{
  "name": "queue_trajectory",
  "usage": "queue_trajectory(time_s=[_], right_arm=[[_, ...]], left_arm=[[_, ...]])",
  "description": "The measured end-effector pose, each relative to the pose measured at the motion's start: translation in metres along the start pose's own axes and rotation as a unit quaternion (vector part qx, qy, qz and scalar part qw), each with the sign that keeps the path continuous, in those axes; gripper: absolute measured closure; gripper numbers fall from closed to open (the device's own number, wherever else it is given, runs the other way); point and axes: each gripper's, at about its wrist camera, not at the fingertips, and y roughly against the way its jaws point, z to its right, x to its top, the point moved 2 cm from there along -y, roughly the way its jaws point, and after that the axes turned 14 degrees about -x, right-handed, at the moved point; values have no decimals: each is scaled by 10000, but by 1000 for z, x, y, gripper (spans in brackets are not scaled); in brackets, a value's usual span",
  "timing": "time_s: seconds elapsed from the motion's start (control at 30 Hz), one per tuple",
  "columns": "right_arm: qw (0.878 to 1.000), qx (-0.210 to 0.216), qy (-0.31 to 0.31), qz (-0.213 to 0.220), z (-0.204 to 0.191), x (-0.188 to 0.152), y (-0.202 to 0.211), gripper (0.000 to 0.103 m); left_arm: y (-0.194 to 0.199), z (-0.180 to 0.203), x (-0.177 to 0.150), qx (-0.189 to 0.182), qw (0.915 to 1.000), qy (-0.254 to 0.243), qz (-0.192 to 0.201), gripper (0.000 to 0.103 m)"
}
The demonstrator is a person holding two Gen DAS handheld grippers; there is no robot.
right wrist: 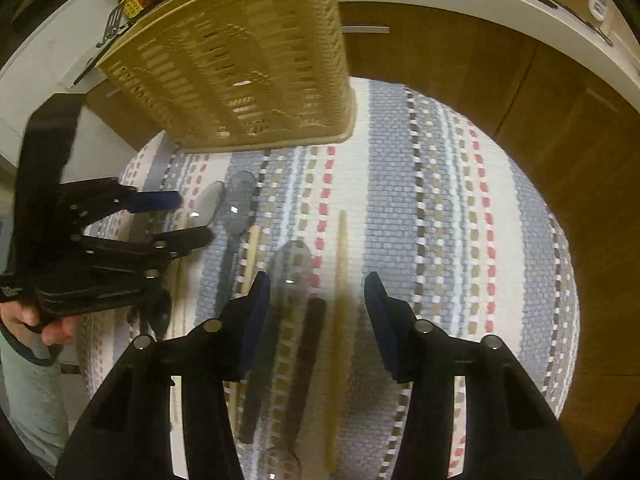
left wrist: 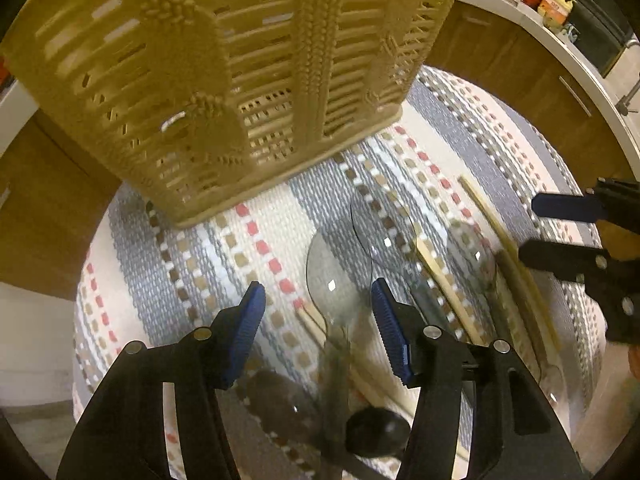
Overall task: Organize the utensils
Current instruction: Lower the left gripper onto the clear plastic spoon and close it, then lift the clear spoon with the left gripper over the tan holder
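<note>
1. My left gripper (left wrist: 318, 320) has its jaws apart; a clear spoon (left wrist: 332, 280) lies in the gap below, nothing touching the pads.
2. Upper half of the left view is blocked by the tan slotted basket (left wrist: 224, 80), standing on the striped mat (left wrist: 224, 256).
3. Open mat between basket base and my fingertips, lower-left centre.
4. Right of centre is cluttered: more spoons and chopsticks (left wrist: 448, 280) lying close together.
5. Right gripper (left wrist: 560, 232) comes in from the right edge over the chopsticks.
6. Right view: bare mat (right wrist: 460, 208) across centre-right; wooden cabinets (right wrist: 560, 120) wall it in beyond.
</note>
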Motion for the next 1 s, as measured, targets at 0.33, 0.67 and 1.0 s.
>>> queue_trajectory(time_s=[0.33,0.67,1.0], right_arm=[[9999,95,-73,-70,-11,18,-7,57],[9994,32,48,-351,-53,46,-35,57],[9978,-428,148,-484,-92,63,-60,57]], left_arm=[[-2,-1,13,280,9992,181,211,73],[32,-27,-5,-179,9915,960,854,73],[47,-48,-27,-217,9864,1136,1164,73]])
